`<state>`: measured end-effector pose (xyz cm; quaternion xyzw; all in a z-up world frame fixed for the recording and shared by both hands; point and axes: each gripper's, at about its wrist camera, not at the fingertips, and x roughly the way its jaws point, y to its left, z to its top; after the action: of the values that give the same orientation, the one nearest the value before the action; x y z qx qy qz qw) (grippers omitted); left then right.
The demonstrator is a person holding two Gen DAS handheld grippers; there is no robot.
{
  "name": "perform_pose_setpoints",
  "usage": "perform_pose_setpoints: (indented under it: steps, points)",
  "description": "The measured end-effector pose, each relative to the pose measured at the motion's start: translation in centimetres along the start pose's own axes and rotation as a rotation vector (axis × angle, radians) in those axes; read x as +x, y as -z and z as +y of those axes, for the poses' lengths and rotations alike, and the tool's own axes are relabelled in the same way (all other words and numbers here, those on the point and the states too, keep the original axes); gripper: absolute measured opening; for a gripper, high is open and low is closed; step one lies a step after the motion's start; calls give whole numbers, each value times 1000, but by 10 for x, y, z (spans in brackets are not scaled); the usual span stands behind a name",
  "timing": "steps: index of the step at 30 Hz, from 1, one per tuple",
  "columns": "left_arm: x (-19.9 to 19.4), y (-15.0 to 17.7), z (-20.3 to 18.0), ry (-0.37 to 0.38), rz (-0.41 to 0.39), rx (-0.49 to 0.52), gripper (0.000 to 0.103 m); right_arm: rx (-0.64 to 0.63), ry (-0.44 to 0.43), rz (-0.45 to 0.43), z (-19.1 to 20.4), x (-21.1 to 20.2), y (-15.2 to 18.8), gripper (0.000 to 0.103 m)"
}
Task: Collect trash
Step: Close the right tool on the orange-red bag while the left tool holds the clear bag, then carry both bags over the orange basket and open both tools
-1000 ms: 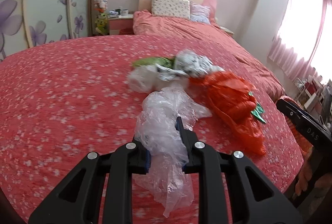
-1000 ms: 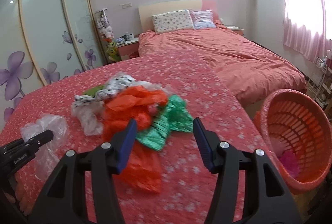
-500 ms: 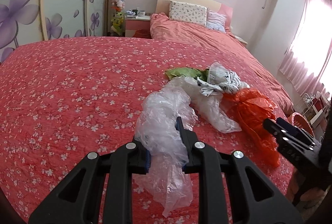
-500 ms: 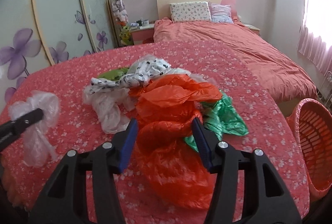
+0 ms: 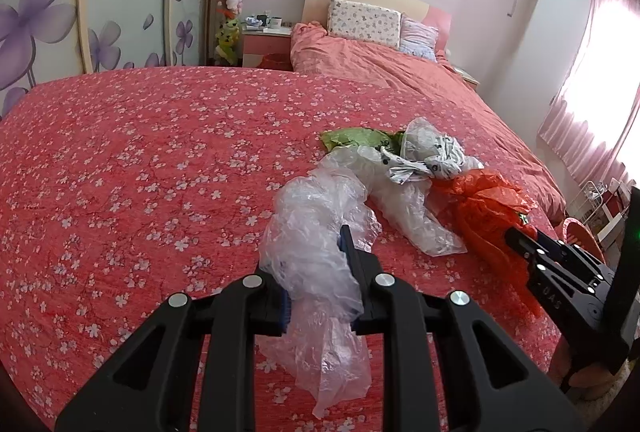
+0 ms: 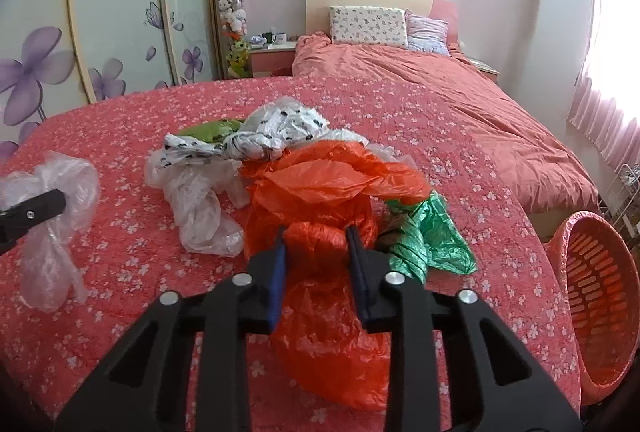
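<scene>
Trash bags lie in a heap on the red flowered bedspread [image 6: 120, 136]. My left gripper [image 5: 308, 252] is shut on a crumpled clear plastic bag [image 5: 312, 224], which hangs down below its fingers; in the right wrist view this bag [image 6: 60, 184] shows at the far left. My right gripper [image 6: 316, 236] has its jaws closing around a bunched fold of the orange bag [image 6: 332, 184], and the pads press on it. A green bag [image 6: 432, 236] lies just right of it. A white patterned bag [image 6: 276, 132] and a milky clear bag [image 6: 200, 204] lie behind and to the left.
An orange slatted basket [image 6: 600, 280] stands on the floor off the bed's right edge, tilted toward me. A light green wrapper [image 6: 208, 130] lies behind the heap. Farther back is a second bed [image 6: 440, 84] with pillows, and wardrobe doors to the left.
My right gripper came forward over the orange bag and its jaws narrowed onto it. The left gripper shifted sideways early on with the clear bag, then held still.
</scene>
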<state>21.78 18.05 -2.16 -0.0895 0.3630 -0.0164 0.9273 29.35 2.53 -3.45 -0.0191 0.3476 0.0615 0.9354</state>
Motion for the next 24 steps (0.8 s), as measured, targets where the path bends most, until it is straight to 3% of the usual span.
perform_pose_setpoints:
  steps: [9, 24]
  points:
    - [-8, -3, -16, 18, -18, 24, 21, 48, -71, -74, -13, -42, -8, 26]
    - [-17, -12, -57, 71, -50, 88, 21, 151, -76, -196, -57, -99, -16, 26]
